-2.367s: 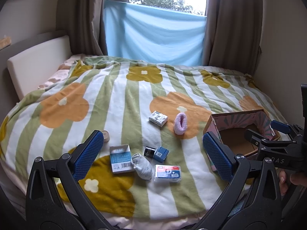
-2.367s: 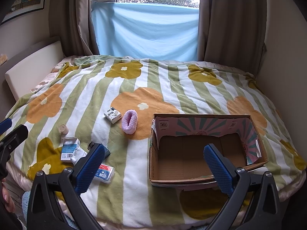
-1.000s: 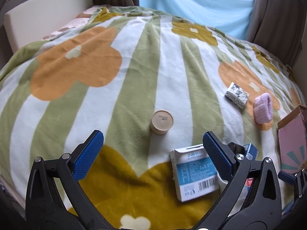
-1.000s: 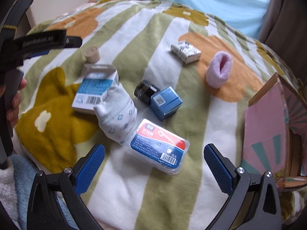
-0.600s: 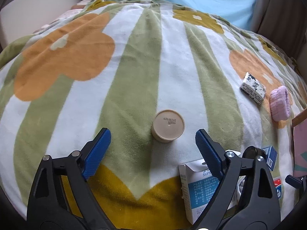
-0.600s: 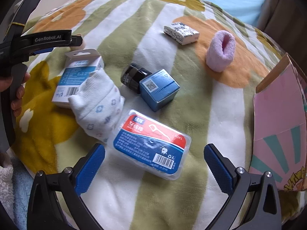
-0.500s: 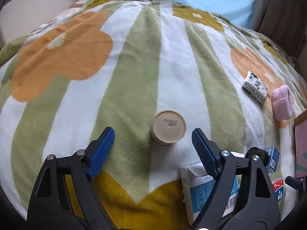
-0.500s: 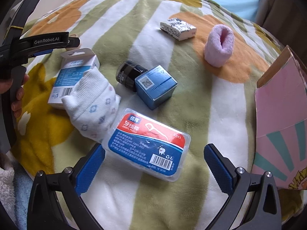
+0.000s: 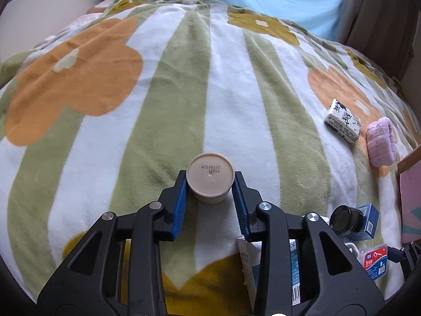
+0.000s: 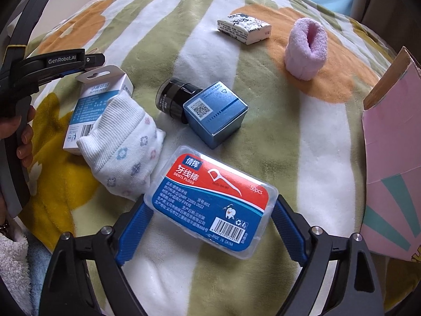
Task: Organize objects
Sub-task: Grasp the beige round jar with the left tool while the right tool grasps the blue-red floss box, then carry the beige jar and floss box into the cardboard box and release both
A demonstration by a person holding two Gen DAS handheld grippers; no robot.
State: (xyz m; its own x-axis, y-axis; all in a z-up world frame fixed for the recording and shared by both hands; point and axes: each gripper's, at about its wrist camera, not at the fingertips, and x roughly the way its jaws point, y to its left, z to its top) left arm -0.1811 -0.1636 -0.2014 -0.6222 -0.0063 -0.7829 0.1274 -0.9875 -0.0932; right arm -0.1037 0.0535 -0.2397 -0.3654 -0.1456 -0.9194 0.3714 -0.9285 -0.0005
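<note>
A small beige jar (image 9: 210, 179) stands upside down on the flowered blanket, a date code on its base. My left gripper (image 9: 210, 184) is shut on it, with a blue pad pressed to each side. In the right wrist view a clear dental floss box (image 10: 215, 197) with a red and blue label lies flat. My right gripper (image 10: 210, 213) straddles its near part. Its jaws are closing and the pads (image 10: 136, 221) touch both ends of the box. The left gripper's body shows at that view's left edge, held by a hand (image 10: 18, 131).
Beside the floss box lie a white dotted sock (image 10: 126, 147), a white and blue carton (image 10: 100, 92), a black jar (image 10: 171, 97) and a blue cube box (image 10: 215, 110). Further off are a tissue pack (image 10: 244, 30) and a pink sock (image 10: 306, 47). A pink cardboard box (image 10: 394, 137) stands at the right.
My left gripper came down over the beige jar and its jaws closed on it. My right gripper sank toward the floss box and its jaws narrowed from wide apart onto the box's ends.
</note>
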